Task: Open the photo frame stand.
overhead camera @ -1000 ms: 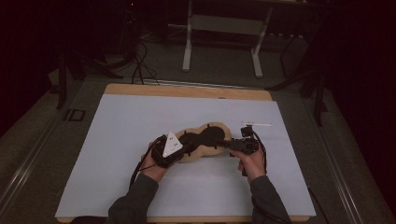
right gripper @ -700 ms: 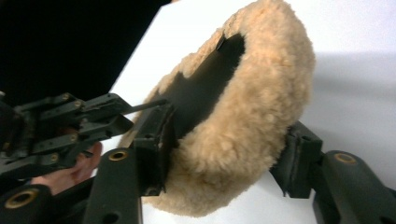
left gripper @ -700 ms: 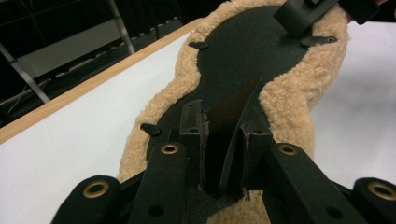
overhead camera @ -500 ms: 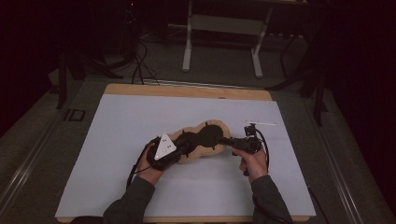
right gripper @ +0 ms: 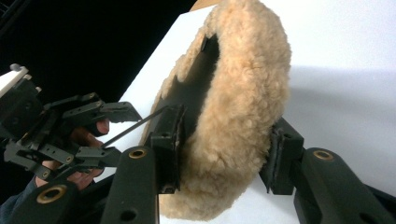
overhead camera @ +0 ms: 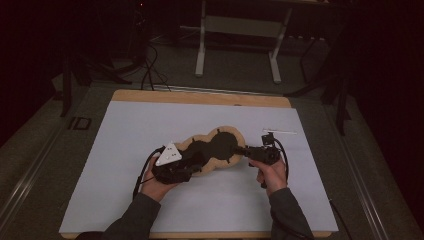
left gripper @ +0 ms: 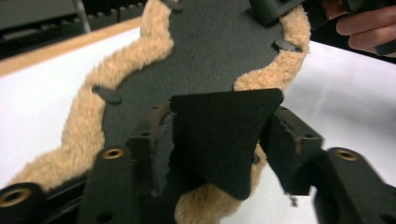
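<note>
Seen from above, a person sits at the near edge of a white-covered table (overhead camera: 125, 150) with a two-jaw gripper in each hand. Between them, near the middle, lies a long wavy fleece pad (overhead camera: 212, 147), black on its upper face with a tan woolly rim.

At the pad's left end, the left gripper (left gripper: 219, 154) has just been opening; a black flap of the pad sits loosely between its wide jaws, and no pad visibly presses on it. At the right end, the right gripper (right gripper: 224, 154) has just been closing around the thick tan edge; the left jaw touches it, while the right one looks a shade apart, so a firm grip cannot be confirmed.

Judging by this, one end is being let go while the other is taken up. Next, the right jaws probably need to finish clamping before lifting or folding, and the left needs to draw clear
</note>
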Available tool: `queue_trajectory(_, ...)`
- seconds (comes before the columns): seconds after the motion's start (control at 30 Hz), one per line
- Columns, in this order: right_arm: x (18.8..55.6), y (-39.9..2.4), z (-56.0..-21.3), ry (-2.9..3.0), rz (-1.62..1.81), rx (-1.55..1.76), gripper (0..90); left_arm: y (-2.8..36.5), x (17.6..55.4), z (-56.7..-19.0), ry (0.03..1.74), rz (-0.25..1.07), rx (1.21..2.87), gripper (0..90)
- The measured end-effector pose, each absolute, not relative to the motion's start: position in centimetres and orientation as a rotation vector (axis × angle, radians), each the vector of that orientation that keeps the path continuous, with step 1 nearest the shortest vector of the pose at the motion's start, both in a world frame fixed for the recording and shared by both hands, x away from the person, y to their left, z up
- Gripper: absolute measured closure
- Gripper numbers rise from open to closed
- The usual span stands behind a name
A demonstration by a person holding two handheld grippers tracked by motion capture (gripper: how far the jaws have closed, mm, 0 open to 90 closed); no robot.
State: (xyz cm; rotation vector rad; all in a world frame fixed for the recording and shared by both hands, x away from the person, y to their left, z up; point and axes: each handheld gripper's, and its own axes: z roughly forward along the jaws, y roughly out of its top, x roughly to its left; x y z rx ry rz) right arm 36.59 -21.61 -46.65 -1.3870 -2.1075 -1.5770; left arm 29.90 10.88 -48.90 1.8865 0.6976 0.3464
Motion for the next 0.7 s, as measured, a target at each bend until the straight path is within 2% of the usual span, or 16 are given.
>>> queue_trajectory(0.17,36.6,-21.7,-46.6,-2.124,-1.564,-1.375,56.7,11.9,29.6,-48.8,0.698,0.277,1.881,40.6)
queue_trajectory(0.7,36.3,-21.7,-46.2,-2.211,-1.536,-1.322,56.8,15.0,28.5,-49.2,0.785,0.218,1.878,38.6)
